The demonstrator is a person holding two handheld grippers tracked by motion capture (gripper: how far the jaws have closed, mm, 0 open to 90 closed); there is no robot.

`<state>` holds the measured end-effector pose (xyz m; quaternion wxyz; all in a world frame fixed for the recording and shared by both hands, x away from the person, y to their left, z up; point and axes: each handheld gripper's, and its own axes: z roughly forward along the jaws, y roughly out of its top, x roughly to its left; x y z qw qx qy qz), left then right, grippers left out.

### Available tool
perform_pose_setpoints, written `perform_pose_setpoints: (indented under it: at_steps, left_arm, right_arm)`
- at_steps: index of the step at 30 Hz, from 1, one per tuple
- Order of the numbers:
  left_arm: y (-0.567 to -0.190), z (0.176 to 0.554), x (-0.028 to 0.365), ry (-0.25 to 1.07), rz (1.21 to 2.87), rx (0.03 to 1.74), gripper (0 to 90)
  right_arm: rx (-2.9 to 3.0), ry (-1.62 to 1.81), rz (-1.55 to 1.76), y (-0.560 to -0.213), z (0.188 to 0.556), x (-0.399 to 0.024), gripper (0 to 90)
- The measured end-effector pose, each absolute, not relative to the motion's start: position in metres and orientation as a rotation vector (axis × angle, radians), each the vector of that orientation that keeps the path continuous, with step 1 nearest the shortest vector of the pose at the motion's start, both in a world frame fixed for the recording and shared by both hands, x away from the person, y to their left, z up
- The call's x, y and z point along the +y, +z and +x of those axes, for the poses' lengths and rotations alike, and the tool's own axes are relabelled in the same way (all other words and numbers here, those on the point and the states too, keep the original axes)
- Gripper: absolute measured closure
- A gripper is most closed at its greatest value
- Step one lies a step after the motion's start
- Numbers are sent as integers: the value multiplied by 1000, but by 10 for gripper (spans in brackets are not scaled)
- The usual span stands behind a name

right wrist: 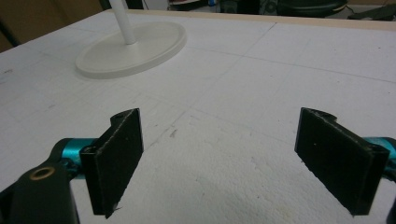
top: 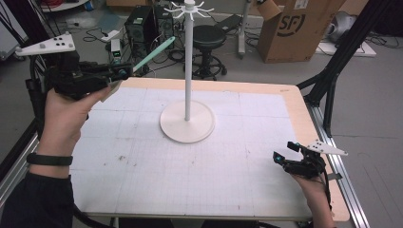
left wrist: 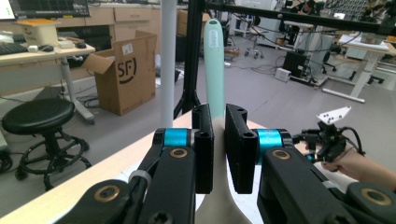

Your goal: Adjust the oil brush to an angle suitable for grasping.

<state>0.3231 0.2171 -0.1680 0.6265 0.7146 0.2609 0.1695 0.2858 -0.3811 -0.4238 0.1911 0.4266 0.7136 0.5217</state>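
My left gripper (top: 124, 72) is held up over the table's far left corner, shut on a utensil (top: 154, 54) with a mint-green handle. The handle points up and right towards the white stand's pole (top: 188, 71). In the left gripper view the handle (left wrist: 215, 70) rises straight between the jaws and the utensil's pale head (left wrist: 219, 205) widens below them. The stand has a round base (top: 187, 122) at the table's middle and a crown of hooks (top: 189, 8) on top. Near the front right edge my right gripper (top: 284, 153) rests low, open and holding nothing (right wrist: 219, 140), facing the base (right wrist: 133, 49).
A white gridded mat (top: 190, 166) covers the wooden table. Beyond the far edge stand a black stool (top: 209, 38), a cardboard box (top: 294, 28) and a computer tower (top: 142, 23). Black tripod legs (top: 332, 71) slant down by the right edge.
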Motion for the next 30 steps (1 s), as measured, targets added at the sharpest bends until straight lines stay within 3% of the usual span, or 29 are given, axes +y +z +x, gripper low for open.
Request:
perform_pose_setpoints:
  at_steps: [16,30]
  left_arm:
    - [-145,331,222,395,1621,567,822]
    - [-147,345,215,406,1617,577,822]
  right_arm:
    - [2008,1465,1204,-424,285,-381,145]
    - [2005,1468,1208,-424,285,-381,145]
